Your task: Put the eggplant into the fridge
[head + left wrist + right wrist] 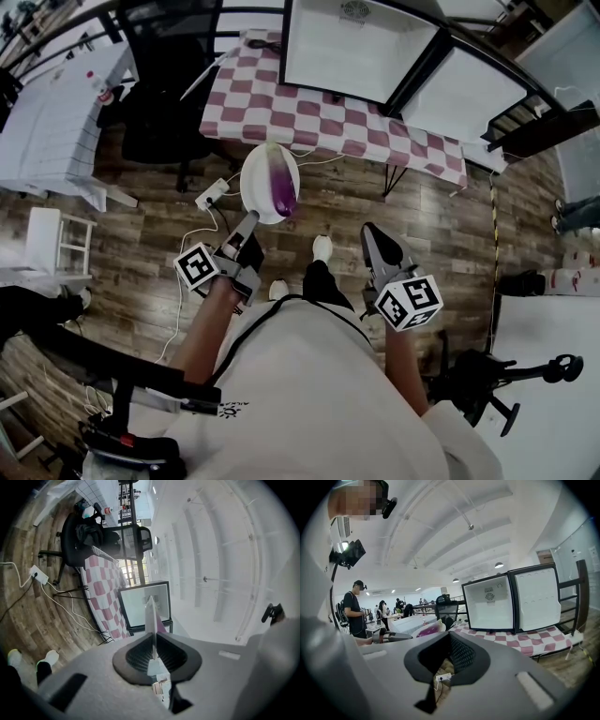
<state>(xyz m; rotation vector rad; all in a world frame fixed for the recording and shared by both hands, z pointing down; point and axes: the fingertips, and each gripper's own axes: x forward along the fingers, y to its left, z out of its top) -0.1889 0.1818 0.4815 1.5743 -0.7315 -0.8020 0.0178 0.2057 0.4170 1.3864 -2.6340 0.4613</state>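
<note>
I'm gripping the white plate (255, 174) by its rim in my left gripper (250, 222). The glossy purple eggplant (282, 186), paler at one end, is lying on the plate, well apart from the fridge (361, 42). My right gripper (372, 236) is sitting closed on nothing.

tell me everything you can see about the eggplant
The eggplant is long and glossy, deep purple at the near end and paler, streaked whitish, toward the far end. It lies lengthwise on the right side of a round white plate, pointing away from the person. Only the plate touches it. The left hand-held gripper grips the plate's near rim and holds it in the air over the wooden floor. Its stem cannot be made out.
</note>
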